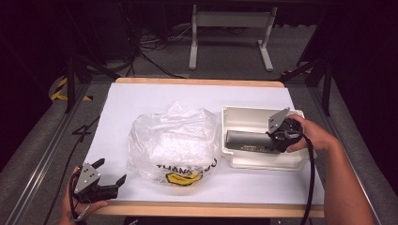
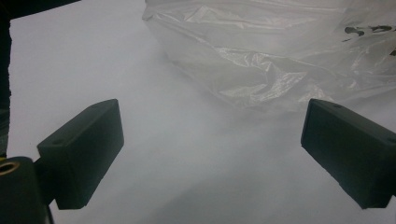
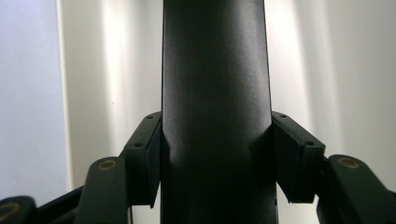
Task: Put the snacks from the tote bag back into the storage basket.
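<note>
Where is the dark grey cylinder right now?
In the high view, the dark grey cylinder lies inside the shallow white plastic tray at table right, beside the clear plastic bag, clamped by the right hand-held gripper.

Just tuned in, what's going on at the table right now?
The right gripper is clamped on a dark cylinder lying in the white tray; both jaws press its sides. The left gripper hovers open at the near left, pointing toward the crumpled clear plastic bag on the white table cover.

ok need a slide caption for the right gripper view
Right claw clamped on both sides of a dark cylinder, held inside a white tray.
</note>
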The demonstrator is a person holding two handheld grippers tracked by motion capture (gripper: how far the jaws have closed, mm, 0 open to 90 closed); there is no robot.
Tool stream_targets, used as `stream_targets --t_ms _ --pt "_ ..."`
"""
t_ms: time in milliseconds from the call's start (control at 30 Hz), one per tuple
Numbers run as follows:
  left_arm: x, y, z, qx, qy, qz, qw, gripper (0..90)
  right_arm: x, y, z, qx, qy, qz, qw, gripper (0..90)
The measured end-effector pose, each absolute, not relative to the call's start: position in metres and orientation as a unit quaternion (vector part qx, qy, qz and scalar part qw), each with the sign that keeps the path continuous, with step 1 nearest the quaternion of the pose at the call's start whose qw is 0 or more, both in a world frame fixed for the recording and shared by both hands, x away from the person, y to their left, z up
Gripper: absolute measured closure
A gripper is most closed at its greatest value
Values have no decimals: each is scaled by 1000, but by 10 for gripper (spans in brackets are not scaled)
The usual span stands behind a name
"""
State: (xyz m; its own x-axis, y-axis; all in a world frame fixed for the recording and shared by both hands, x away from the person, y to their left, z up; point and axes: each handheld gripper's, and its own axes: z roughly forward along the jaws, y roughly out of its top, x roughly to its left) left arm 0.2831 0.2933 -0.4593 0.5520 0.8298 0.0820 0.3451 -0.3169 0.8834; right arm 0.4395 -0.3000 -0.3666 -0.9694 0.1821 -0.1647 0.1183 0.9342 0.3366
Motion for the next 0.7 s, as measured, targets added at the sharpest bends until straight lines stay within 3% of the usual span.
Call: stream_targets --t_ms 700 --pt "283 294 -459 762 385 276 441 67 441 -299 -369 83 981 146 101 418"
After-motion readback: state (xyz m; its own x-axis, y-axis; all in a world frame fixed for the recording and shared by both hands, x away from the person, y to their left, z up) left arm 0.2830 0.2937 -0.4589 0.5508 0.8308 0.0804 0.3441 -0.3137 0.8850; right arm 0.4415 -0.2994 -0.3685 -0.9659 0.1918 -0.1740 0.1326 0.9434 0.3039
